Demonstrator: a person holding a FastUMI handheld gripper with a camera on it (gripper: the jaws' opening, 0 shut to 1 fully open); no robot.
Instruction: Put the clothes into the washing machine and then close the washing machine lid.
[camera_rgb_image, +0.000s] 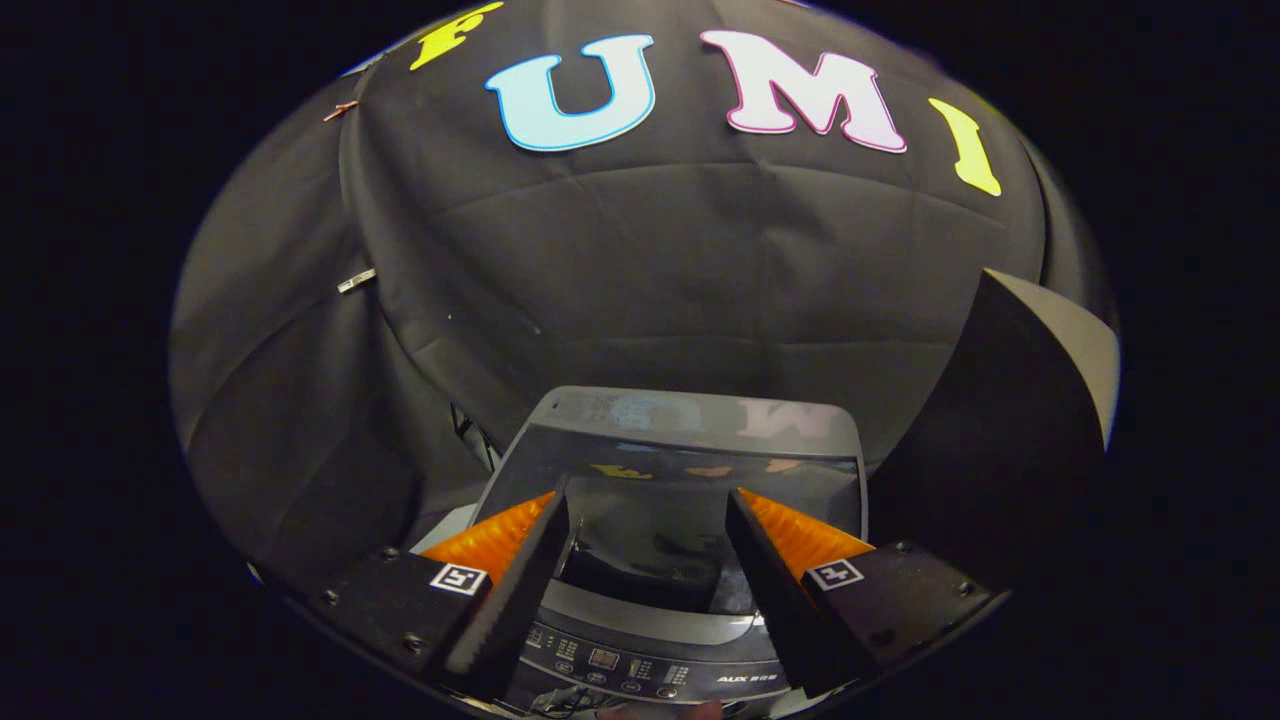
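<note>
Tongs gape wide, holding nothing; washing machine sits just beyond, lid down.

"AUX" brand – on washing machine control panel.

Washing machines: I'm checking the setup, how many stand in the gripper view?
1. The washing machine stands just ahead of the open, empty gripper, its lid down between the jaws, before the booth's wall.
</note>
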